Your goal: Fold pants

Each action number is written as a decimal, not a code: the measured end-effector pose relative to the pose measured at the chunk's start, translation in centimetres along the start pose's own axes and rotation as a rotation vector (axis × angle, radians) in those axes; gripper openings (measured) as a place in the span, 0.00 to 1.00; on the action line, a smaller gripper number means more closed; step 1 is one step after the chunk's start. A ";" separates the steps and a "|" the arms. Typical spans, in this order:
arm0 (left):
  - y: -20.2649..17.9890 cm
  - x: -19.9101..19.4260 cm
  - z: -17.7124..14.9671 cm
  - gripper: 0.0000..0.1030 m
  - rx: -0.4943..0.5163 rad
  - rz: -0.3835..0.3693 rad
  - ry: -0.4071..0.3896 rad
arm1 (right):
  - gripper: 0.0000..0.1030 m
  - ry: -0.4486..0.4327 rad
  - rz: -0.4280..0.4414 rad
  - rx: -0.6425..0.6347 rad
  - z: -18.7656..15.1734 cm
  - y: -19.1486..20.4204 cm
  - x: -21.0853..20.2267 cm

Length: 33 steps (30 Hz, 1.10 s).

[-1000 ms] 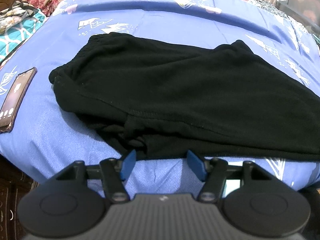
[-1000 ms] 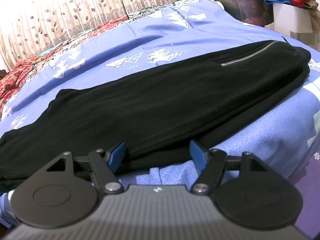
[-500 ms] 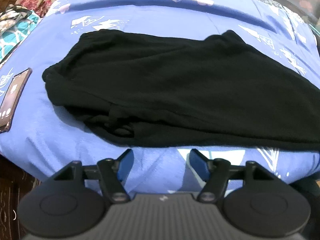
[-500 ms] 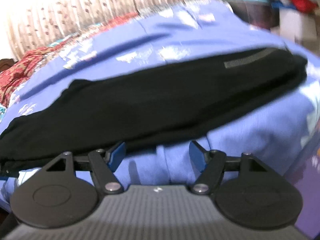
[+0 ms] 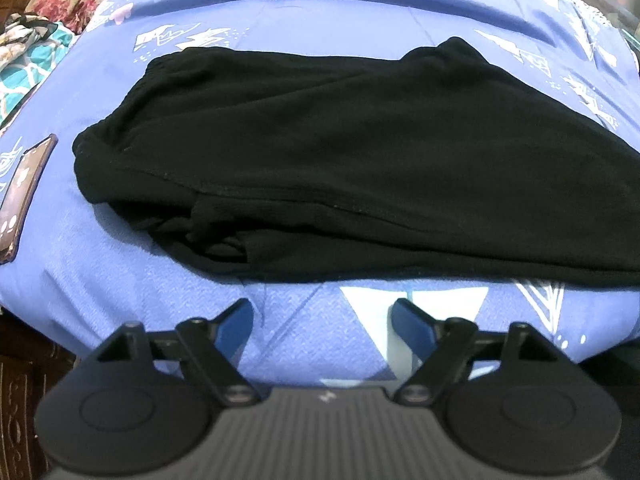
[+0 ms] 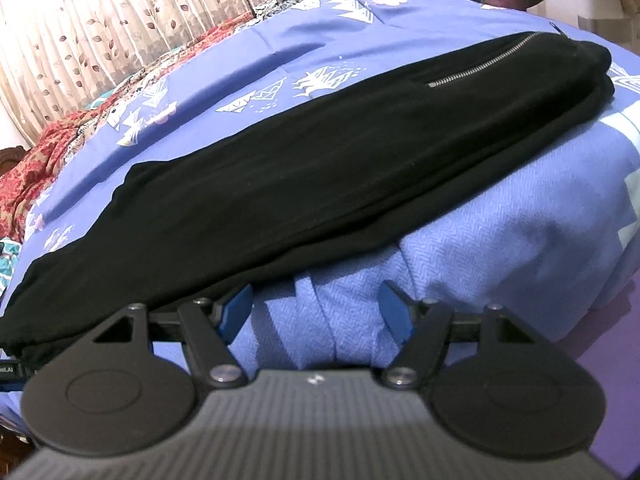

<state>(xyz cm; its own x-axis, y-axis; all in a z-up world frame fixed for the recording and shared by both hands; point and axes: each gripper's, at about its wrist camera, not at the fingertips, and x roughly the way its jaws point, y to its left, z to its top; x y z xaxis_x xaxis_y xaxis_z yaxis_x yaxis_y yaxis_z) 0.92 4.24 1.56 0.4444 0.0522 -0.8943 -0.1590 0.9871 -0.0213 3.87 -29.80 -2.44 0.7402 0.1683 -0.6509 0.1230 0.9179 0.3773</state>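
Across the blue bedspread [image 5: 100, 264] the black pants [image 5: 320, 160] lie flat, doubled lengthwise so one leg rests on the other. From my left gripper [image 5: 322, 316] I see the cuff end: the lower hem is bunched into a few wrinkles near the front left corner of the fabric, and the long near edge runs off to the right. My left gripper hangs just short of that edge, over a white triangle printed on the bedspread, with its blue fingers [image 5: 236, 322] spread wide and nothing between them. A phone [image 5: 24, 196] in a dark case lies on the bedspread at the far left, well apart from the pants.

From my right gripper [image 6: 316, 306] I see the waist end, where a silver pocket zipper [image 6: 486, 60] runs along the top layer toward the far right corner. The near edge of the pants passes just above my left fingertip there; I cannot tell whether they touch. The right gripper's fingers are also spread apart and empty, pointing at a fold of bedspread draping over the mattress edge. Beyond the bed, a leaf-patterned curtain [image 6: 100, 28] hangs along the back, with a red patterned blanket [image 6: 28, 172] beside the bedspread at the left.
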 end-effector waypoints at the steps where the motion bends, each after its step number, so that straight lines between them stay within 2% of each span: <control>1: 0.1 -0.1 0.2 0.76 -0.007 -0.015 0.001 | 0.70 0.000 0.002 0.000 -0.2 -0.2 -0.2; 4: 1.7 -1.3 0.9 0.74 -0.060 -0.102 -0.015 | 0.68 0.002 0.019 0.008 0.0 -0.6 -0.8; 8: 5.7 -3.0 2.1 0.76 -0.190 -0.257 -0.034 | 0.64 -0.015 0.125 0.003 0.6 -0.5 -2.5; 12: 10.0 -2.9 3.1 0.76 -0.359 -0.335 -0.036 | 0.49 0.007 0.189 0.010 1.1 0.2 -2.7; 15: 11.4 -1.7 3.9 0.72 -0.453 -0.376 -0.004 | 0.43 0.032 0.212 0.121 2.0 -0.7 -1.5; 16: 11.5 -1.1 4.1 0.68 -0.463 -0.372 0.010 | 0.42 0.044 0.209 0.166 2.4 -1.0 -0.9; 17: 11.5 -0.5 4.2 0.58 -0.466 -0.355 0.027 | 0.41 0.063 0.208 0.216 2.6 -1.6 -0.2; 18: 11.4 0.1 4.3 0.53 -0.466 -0.334 0.048 | 0.41 0.084 0.210 0.267 2.8 -2.2 0.5; 20: 11.0 1.0 4.3 0.33 -0.461 -0.292 0.068 | 0.39 0.092 0.217 0.347 3.2 -3.0 1.2; 21: 10.9 1.1 4.2 0.30 -0.455 -0.269 0.067 | 0.37 0.088 0.224 0.380 3.4 -3.2 1.2; 23: 10.8 0.9 4.0 0.18 -0.445 -0.256 0.058 | 0.18 0.084 0.224 0.400 3.7 -3.3 1.2; 24: 10.8 0.8 3.8 0.17 -0.441 -0.261 0.058 | 0.06 0.090 0.208 0.393 3.8 -3.2 1.1; 26: 10.7 0.3 3.5 0.13 -0.430 -0.263 0.057 | 0.05 0.091 0.192 0.371 4.0 -3.1 0.7; 28: 10.8 -0.4 3.1 0.10 -0.411 -0.261 0.050 | 0.05 0.055 0.172 0.326 3.8 -2.7 -0.7; 29: 10.7 -0.8 2.7 0.02 -0.396 -0.253 0.050 | 0.05 0.034 0.168 0.298 3.6 -2.5 -1.5; 31: 10.4 -0.6 2.2 0.02 -0.371 -0.221 0.068 | 0.05 0.025 0.131 0.258 3.1 -2.3 -1.7; 33: 10.1 0.4 1.9 0.03 -0.363 -0.202 0.106 | 0.05 0.069 0.096 0.271 2.4 -2.8 -0.3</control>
<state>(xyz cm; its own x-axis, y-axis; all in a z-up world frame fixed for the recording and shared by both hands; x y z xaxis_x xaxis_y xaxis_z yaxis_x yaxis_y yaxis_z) 1.15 14.47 1.85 0.4083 -0.1711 -0.8966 -0.3861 0.8577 -0.3395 4.91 -33.32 -1.73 0.7117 0.2823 -0.6433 0.2332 0.7689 0.5954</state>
